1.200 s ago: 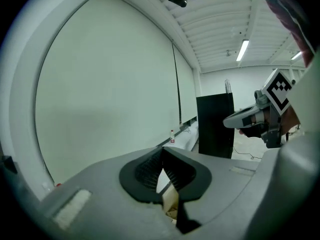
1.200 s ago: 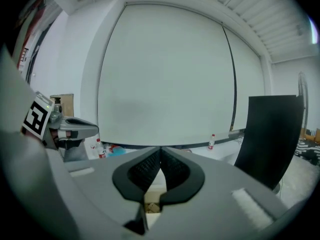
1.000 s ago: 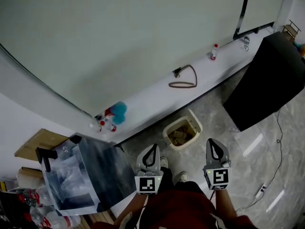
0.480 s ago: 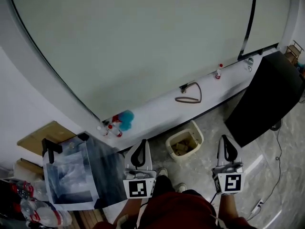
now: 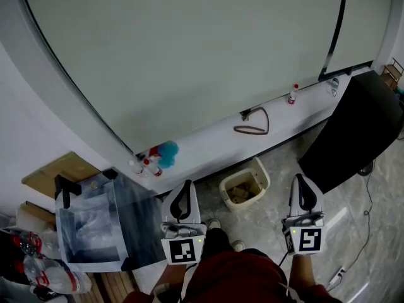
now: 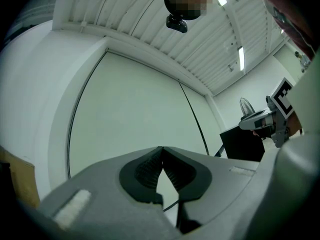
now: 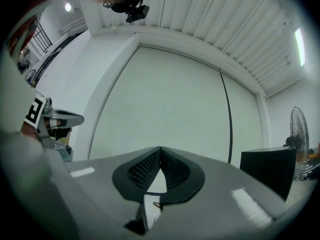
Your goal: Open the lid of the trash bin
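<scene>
In the head view a small beige bin [image 5: 243, 186] stands open on the grey floor by the white ledge, with brown scraps inside and no lid on it. At the left is a larger dark-sided bin [image 5: 101, 223] lined with a clear bag, a black handle at its far corner. My left gripper [image 5: 182, 202] and right gripper [image 5: 302, 192] are held close to the person's body, pointing forward, apart from both bins. Each is shut with nothing between its jaws, as the left gripper [image 6: 161, 149] and right gripper [image 7: 160, 149] views show against the pale wall.
A white ledge [image 5: 208, 147] along the wall carries spray bottles with a blue cloth [image 5: 165, 151], a brown looped strap [image 5: 251, 128] and a small bottle [image 5: 293, 93]. A big black cabinet [image 5: 353, 128] stands at the right. Plastic bottles [image 5: 44, 276] lie at the bottom left.
The head view has tilted up toward the wall. The two grippers have spread apart, the left one leftward and the right one rightward; both stayed shut.
</scene>
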Tool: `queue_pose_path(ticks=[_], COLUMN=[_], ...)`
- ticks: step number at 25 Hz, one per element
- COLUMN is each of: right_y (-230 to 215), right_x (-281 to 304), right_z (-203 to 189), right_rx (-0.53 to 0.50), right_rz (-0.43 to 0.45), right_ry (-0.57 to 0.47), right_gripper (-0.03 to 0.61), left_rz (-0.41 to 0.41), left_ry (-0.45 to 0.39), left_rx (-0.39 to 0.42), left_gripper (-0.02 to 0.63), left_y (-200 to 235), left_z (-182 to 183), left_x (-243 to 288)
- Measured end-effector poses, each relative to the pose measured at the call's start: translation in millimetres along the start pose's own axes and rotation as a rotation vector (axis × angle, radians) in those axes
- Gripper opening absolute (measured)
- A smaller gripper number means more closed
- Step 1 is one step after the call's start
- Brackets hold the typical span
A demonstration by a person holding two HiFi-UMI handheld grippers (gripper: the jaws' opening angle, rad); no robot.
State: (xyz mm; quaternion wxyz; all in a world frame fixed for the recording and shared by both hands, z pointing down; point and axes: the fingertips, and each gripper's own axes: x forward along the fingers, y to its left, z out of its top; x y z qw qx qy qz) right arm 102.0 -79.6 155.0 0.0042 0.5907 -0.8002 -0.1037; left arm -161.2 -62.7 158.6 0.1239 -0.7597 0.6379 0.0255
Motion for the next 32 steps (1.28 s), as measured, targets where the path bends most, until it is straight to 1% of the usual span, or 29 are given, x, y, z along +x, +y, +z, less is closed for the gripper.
queue_pose_path(ticks=[7, 11, 15, 19, 22, 26, 32], right_y=[1.7, 0.2, -1.4, -6.5, -5.0, -5.3, -7.6], right_x=[3.1, 1.5, 1.0, 1.1, 0.5, 1.2, 3.2], right_z=[-11.3, -15.8, -15.9, -18.5, -18.7, -22.2, -23.2], right_rx=[-0.018, -0.016, 0.000, -0.018, -0.010, 0.000, -0.014], right_rz=[0.017, 0.010, 0.012, 0.006, 0.008, 0.008, 0.007], right_ry=[0.023, 0.038, 0.037, 0.055, 0.051, 0.067, 0.059], right_gripper=[0.000, 0.000, 0.000, 0.000, 0.000, 0.000, 0.000], left_rz=[-0.007, -0.017, -0.027, -0.032, -0.037, -0.043, -0.050], left_ry=[0.007, 0.017, 0.015, 0.021, 0.007, 0.014, 0.016], left_rx=[0.009, 0.014, 0.015, 0.001, 0.001, -0.002, -0.001], left_gripper=[0.003, 0.003, 0.003, 0.003, 0.003, 0.003, 0.003], left_y=[-5.6, -11.6, -14.2, -15.0, -16.5, -18.5, -21.1], left_z=[-4.6, -6.8, -6.1, -7.4, -5.5, -7.2, -8.6], left_x=[3.0, 3.5, 6.8, 10.7, 12.8, 15.5, 18.9])
